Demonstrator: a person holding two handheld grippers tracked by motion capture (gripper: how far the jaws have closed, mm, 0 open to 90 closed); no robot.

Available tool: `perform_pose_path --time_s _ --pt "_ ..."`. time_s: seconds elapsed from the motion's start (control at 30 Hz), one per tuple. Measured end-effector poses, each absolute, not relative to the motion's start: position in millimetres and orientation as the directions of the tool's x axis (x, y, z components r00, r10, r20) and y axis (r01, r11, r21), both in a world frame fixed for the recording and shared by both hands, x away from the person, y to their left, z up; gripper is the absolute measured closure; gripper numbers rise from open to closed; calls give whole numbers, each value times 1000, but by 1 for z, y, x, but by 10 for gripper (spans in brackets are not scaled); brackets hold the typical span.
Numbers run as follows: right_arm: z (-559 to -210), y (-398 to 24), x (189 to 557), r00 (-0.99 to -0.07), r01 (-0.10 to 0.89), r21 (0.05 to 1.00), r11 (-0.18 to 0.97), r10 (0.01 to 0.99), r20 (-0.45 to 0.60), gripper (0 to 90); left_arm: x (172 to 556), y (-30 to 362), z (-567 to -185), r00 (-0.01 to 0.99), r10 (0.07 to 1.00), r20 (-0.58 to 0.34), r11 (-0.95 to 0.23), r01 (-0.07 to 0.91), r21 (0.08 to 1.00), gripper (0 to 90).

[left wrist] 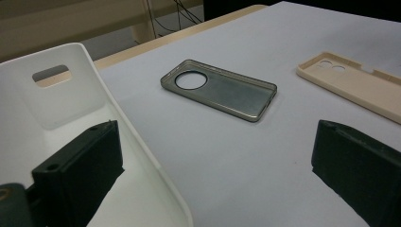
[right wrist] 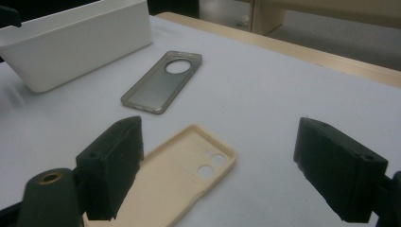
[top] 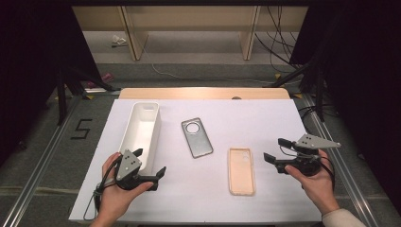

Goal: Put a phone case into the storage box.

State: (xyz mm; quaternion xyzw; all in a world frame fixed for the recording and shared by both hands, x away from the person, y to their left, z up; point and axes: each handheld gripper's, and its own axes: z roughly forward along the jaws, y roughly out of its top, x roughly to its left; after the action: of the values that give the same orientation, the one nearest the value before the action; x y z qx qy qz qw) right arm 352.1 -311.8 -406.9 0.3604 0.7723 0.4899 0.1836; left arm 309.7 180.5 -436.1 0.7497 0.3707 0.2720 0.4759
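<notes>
Left gripper (top: 150, 164): jaws spread apart, nothing between them, one jaw over the near end of the bin, held in the person's left hand (top: 113, 196).
White bin (top: 134, 135): long, empty, on the table's left side.
Grey phone case (top: 196, 137): flat near the table's middle, just right of the bin.
Beige phone case (top: 241, 171): flat, nearer the person, right of the grey one.
Right gripper (top: 275, 150): jaws wide apart, empty, beside the beige case.
Table (top: 269, 113): white-covered.

I see the bin (top: 142, 132) at the table's (top: 265, 118) left, 2 phone cases to its right: one (top: 196, 137) central, the other (top: 241, 170) nearer me.
</notes>
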Motion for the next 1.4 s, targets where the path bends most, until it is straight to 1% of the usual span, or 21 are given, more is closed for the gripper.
perform_pose_path --time_s 0.13,0.23,0.37,0.47,0.57,0.7,0.73,1.0,1.13,1.4 --pt "-407 -312 352 -670 375 890 259 739 67 174 310 178 -435 578 813 62 -277 291 916 53" --pt "-407 -310 353 -668 375 890 260 741 65 173 314 171 -433 581 812 58 -275 294 916 91" --pt "-408 -310 354 -666 377 888 261 743 64 173 320 161 -429 574 816 65 -279 294 914 210" --pt "-408 -310 354 -663 376 890 257 746 64 172 327 153 -423 567 820 76 -287 292 912 403" --pt "-408 -310 354 -660 378 889 258 748 64 171 334 142 -420 580 810 89 -305 286 909 629" --pt "-408 -310 354 -659 379 890 253 749 67 169 347 122 -418 590 802 93 -331 310 891 859" --pt "-408 -310 354 -658 381 890 251 750 70 167 350 116 -418 595 798 92 -337 314 887 898" --pt "-407 -314 356 -647 381 896 229 758 82 163 378 67 -418 650 757 63 -372 350 860 900" --pt "-408 -313 356 -647 385 894 230 758 83 163 393 44 -422 668 741 68 -409 368 835 900" --pt "-409 -308 357 -658 385 889 246 749 78 162 418 7 -438 676 734 65 -454 417 787 900"
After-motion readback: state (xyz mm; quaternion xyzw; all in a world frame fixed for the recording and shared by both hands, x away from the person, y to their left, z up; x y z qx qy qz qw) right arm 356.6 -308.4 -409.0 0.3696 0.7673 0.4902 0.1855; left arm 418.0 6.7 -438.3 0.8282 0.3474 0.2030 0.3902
